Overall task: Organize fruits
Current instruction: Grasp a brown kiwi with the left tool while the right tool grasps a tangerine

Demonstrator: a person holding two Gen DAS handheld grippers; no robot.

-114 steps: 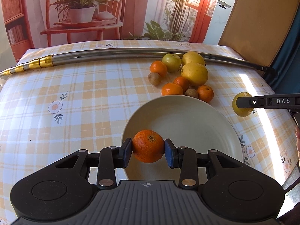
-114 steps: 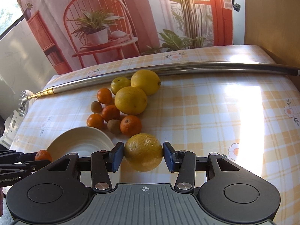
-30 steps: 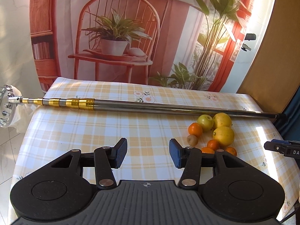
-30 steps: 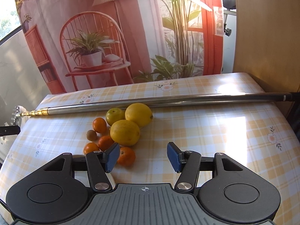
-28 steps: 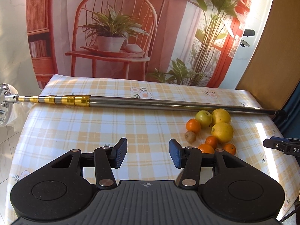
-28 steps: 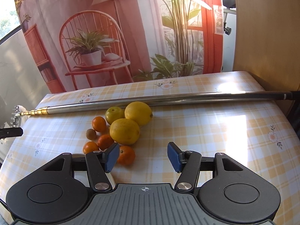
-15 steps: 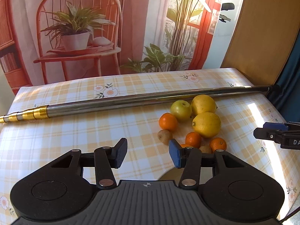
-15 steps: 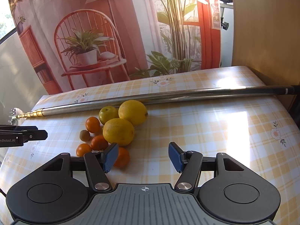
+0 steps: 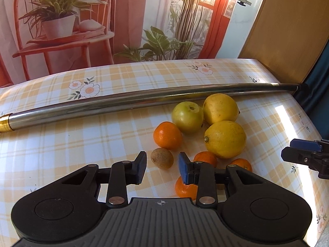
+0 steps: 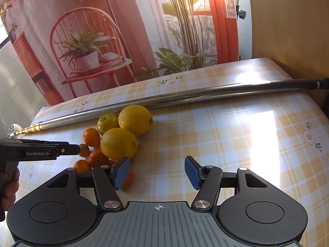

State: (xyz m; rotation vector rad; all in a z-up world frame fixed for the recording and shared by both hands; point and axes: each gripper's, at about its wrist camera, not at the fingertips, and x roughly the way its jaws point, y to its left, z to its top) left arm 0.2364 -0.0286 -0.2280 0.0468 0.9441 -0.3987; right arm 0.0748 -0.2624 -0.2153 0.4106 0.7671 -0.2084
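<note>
Fruits cluster (image 9: 205,135) sits on the surface (image 9: 82,140), just before the metal pole (image 9: 123,103); kiwi (image 9: 162,158) at the cluster's left.

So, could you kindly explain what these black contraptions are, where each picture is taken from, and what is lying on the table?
Each picture comes from a camera mounted on a hand-held two-finger gripper, looking along its fingers. The left gripper is open, its tips either side of a small brown fruit without gripping it. The right gripper is open and holds nothing. On the checked tablecloth lie two lemons, a green apple, several mandarins and a long metal pole.
</note>
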